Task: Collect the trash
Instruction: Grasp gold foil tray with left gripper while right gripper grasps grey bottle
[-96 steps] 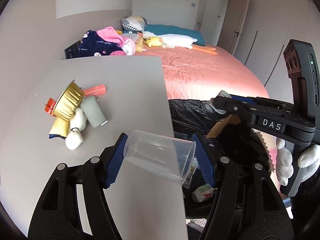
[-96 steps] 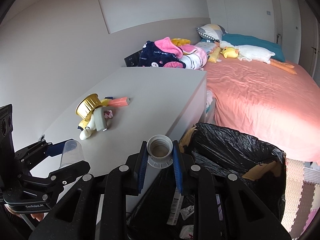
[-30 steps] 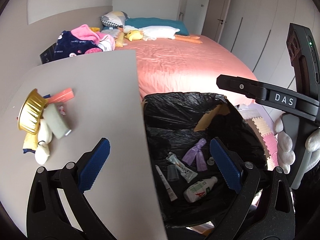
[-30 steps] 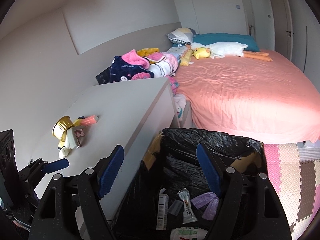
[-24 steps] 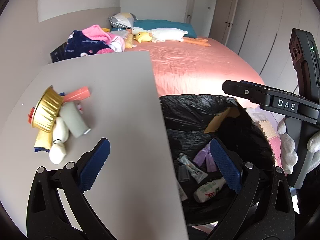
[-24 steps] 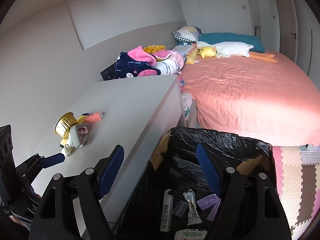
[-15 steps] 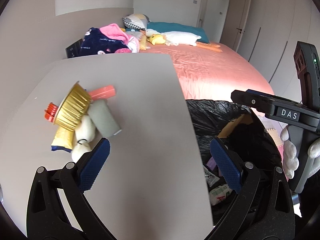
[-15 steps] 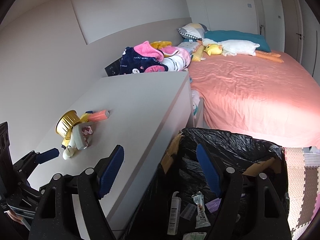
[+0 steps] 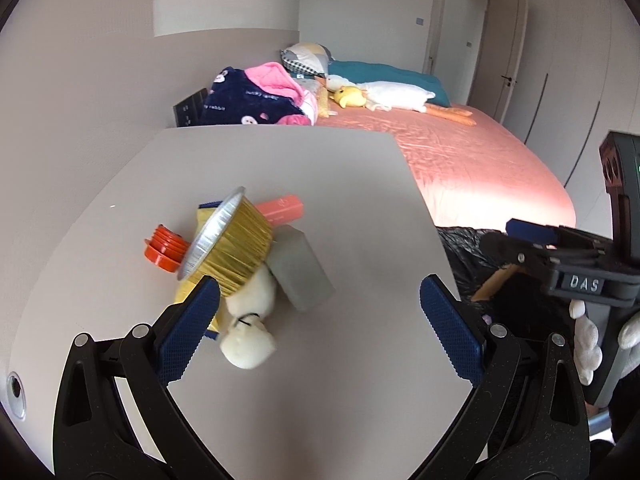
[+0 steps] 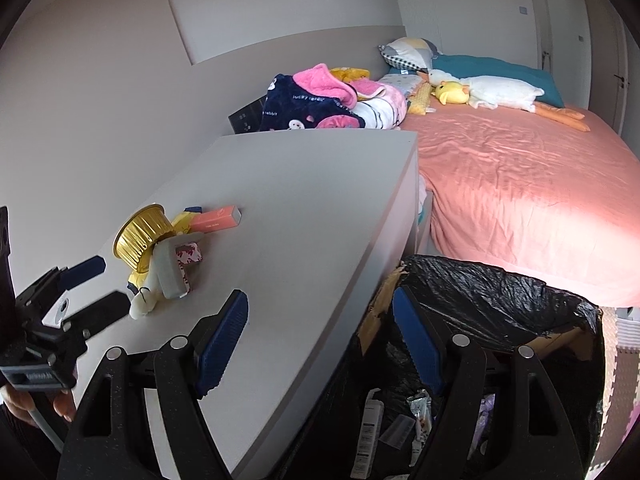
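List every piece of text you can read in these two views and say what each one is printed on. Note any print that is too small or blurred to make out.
"DAS": white letters on the right claw body.
"lucky rabbit": on the navy blanket on the bed.
Too small or blurred: the print on the pink box, the packets in the trash bag, and the label on the left claw body.

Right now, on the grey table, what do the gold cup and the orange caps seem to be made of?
Gold cup: probably thin aluminium foil, since it has pleated shiny walls and a silver rim. Orange caps: likely plastic, smooth and ridged, stacked together.
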Motion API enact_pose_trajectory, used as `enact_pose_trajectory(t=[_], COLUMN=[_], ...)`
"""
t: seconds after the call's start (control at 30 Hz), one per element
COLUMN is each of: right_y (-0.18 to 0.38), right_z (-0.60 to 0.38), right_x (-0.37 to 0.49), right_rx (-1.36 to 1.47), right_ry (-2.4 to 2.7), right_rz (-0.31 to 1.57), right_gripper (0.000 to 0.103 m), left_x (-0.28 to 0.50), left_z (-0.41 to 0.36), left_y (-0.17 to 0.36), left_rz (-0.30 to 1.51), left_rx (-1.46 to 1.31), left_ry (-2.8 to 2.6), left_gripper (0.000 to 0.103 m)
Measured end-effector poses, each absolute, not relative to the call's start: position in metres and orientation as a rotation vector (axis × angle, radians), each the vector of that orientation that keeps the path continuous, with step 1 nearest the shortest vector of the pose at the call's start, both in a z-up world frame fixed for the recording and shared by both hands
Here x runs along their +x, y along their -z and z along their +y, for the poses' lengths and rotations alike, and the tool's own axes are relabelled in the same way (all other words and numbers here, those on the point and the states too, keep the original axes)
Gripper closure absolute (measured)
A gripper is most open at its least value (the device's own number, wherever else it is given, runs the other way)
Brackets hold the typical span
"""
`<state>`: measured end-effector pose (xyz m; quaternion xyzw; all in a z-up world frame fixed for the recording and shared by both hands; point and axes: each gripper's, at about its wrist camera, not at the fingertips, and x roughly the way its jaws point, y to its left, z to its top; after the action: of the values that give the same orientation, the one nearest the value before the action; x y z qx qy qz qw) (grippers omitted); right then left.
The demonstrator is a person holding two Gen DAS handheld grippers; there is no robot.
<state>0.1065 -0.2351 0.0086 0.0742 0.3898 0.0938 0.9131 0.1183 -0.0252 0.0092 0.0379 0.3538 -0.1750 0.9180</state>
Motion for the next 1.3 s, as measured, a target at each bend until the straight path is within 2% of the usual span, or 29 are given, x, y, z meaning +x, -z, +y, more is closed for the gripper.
enact_pose_trajectory(t=[0.5,0.6,0.77,0.83,0.97,1.03,1.13,1.23,1.3], right_y=[0.004,0.005,0.008,0.01,0.012,0.012,0.013,0.014,0.014], right_z=[-0.201,-0.192,-0.177,-0.171,-0.158,-0.15,-0.14,-0.131,-0.126], right_x=[0.132,0.135,0.142,0.144,0.145,0.147,0.148,0.152,0.154], right_rx=[0.101,0.081,0.064,0.059,0.05,0.04,0.028,0.023,0.024], right_ry=[-0.268,-0.288,-0.323,-0.345,-0.387,-0.401,-0.419,-0.439,-0.45], right_rz=[0.836,0.842,0.851,0.852,0.852,0.853,0.853,0.855,0.856], right_gripper=[0.027,0.027,0.027,0.027,0.027,0.027,0.027,0.027,0.027], left_x=[0.149,0.158,0.167,0.172,0.176,0.174,0.173,0.173,0.173], left_z=[-0.002,0.001,0.003,0.004,0.007,0.006,0.008,0.012,0.017], left_y=[-0.008,-0.003,0.003,0.005,0.007,0.004,0.003,0.003,0.0], left_rz=[0.737,0.772,0.791,0.802,0.811,0.797,0.799,0.799,0.786], left_rx=[0.073,0.045,0.034,0.033,-0.013,-0.005,-0.045,-0.093,-0.131], left_ry=[0.361,0.379,0.389,0.388,0.421,0.422,0.438,0.439,0.44], left_gripper=[0.008,0.02,0.027,0.048,0.059,0.073,0.088,0.093,0.093])
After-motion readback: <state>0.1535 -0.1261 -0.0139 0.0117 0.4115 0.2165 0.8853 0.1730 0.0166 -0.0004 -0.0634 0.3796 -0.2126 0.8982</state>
